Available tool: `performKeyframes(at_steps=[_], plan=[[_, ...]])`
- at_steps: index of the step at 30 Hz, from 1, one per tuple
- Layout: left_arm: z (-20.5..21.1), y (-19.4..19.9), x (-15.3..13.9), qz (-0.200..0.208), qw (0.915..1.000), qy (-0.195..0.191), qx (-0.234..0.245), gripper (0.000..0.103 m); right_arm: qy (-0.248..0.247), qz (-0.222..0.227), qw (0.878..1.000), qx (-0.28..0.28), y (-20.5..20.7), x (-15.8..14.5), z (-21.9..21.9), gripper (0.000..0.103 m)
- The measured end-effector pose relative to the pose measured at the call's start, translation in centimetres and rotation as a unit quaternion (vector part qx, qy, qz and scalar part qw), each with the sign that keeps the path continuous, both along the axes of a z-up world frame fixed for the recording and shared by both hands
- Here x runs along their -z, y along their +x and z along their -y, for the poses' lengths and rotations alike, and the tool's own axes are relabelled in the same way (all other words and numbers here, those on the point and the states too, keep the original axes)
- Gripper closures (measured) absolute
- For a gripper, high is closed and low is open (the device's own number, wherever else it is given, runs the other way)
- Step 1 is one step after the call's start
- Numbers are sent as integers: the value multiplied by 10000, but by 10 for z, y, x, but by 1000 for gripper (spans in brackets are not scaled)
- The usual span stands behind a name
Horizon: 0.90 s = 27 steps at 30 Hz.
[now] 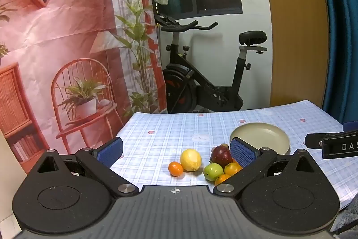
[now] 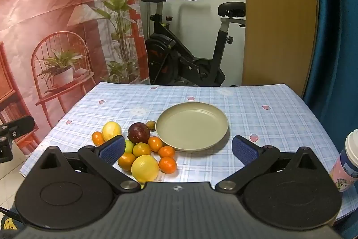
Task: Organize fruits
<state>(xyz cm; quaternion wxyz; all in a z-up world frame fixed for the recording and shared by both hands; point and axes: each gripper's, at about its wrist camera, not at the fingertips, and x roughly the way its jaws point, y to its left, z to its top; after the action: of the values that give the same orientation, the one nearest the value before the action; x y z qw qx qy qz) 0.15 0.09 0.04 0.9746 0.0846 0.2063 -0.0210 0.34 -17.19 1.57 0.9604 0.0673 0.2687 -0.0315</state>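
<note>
Several fruits lie loose on the checked tablecloth (image 2: 257, 118): a dark red apple (image 2: 138, 133), two lemons (image 2: 145, 168) (image 2: 111, 130), a green apple (image 1: 213, 172), several small oranges (image 2: 167, 164) and a small brown fruit (image 2: 151, 124). An empty beige plate (image 2: 192, 125) sits just right of them. My right gripper (image 2: 177, 148) hovers open over the table's near edge, its left pad (image 2: 113, 148) above the fruit pile. My left gripper (image 1: 176, 150) is open too, with a lemon (image 1: 190, 160) and an orange (image 1: 175, 169) seen between its fingers, farther off on the table. The plate (image 1: 260, 138) lies beyond its right pad.
A pink paper cup (image 2: 349, 162) with a white lid stands at the table's right edge. An exercise bike (image 2: 185, 48) stands behind the table, a printed backdrop (image 2: 56, 26) hangs at the left, and a blue curtain (image 2: 335, 37) at the right. The right gripper's side (image 1: 333, 145) shows in the left wrist view.
</note>
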Motion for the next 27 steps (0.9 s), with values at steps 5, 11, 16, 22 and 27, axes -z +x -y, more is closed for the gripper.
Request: performKeyframes(at_steps=[5, 11, 16, 22, 27], plan=[[-1, -2, -3, 108, 9999, -21, -27, 0, 85, 43, 9999, -45, -3, -3, 1, 0], [-2, 0, 1, 95, 9999, -67, 40, 0, 48, 35, 10000, 0, -3, 1, 4, 0], [-1, -2, 1, 124, 9999, -104, 29, 0, -5, 80, 10000, -11, 1, 1, 1, 0], [-1, -1, 0, 102, 9998, -145, 38, 0, 19, 107, 9999, -14, 0, 1, 2, 0], [-2, -2, 0, 129, 9998, -168, 30, 0, 18, 124, 9999, 2, -2, -1, 4, 0]])
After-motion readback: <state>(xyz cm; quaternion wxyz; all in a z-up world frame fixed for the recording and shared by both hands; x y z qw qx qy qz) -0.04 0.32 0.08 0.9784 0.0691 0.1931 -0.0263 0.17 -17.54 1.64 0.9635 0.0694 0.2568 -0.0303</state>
